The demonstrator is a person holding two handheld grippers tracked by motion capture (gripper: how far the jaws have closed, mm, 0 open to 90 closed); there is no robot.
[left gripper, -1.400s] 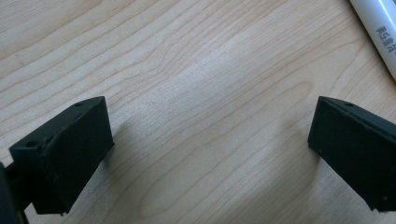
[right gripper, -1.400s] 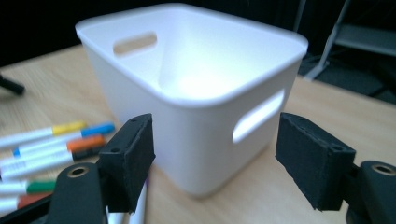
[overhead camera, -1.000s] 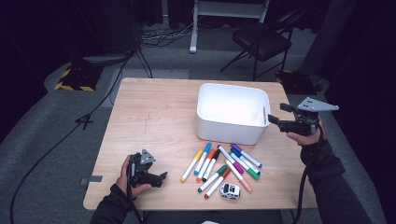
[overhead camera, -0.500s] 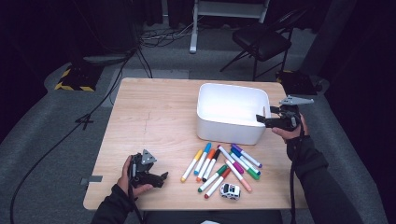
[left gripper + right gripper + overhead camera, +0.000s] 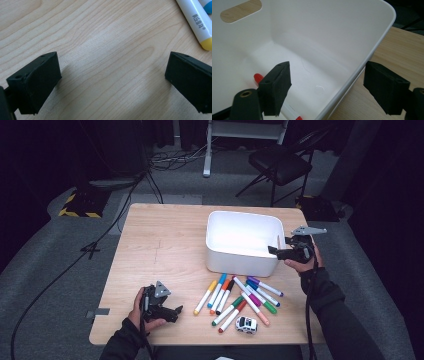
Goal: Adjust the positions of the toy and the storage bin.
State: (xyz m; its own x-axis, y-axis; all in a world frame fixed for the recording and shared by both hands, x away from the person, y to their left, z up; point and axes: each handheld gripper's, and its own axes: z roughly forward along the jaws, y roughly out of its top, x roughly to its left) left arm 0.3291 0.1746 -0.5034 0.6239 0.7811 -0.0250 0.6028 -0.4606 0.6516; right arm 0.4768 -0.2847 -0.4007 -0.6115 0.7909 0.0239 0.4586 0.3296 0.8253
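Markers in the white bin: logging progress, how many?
1: a red marker on the bin floor, partly behind a jaw of the right hand-held gripper; more may be hidden.

I'm working in what looks like a dark recording studio or lab: grey carpet, black cables (image 5: 117, 215) trailing across it, hazard-striped tape (image 5: 77, 212) far left, a folding chair (image 5: 280, 162) beyond my wooden table (image 5: 160, 250).

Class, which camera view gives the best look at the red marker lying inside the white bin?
The right gripper view: the red marker lies on the white bin floor, partly behind a jaw. In the high view the bin's near wall hides it.
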